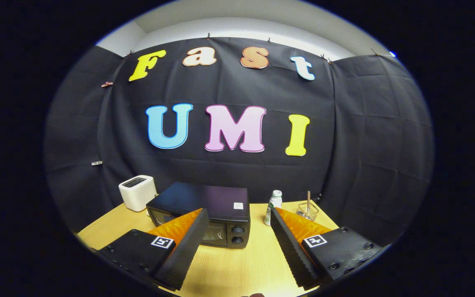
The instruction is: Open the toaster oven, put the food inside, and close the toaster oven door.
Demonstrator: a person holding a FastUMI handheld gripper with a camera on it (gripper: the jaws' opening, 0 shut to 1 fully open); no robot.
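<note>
The gripper point(237, 231) hung above the wooden table point(229, 264) with its 2 fingers point(182, 251) spread wide, holding nothing; bare tabletop lay between them. Just ahead stood 1 black toaster oven point(204, 212), door closed, 2 knobs point(237, 235) on its front; the left finger hid part of its glass door. Behind the oven, to its left, sat 1 white toaster point(137, 192). Beyond the right finger stood 1 white bottle point(274, 206) with a green label and 1 clear glass holder point(307, 210) with 1 stick upright in it. No food could be made out.
</note>
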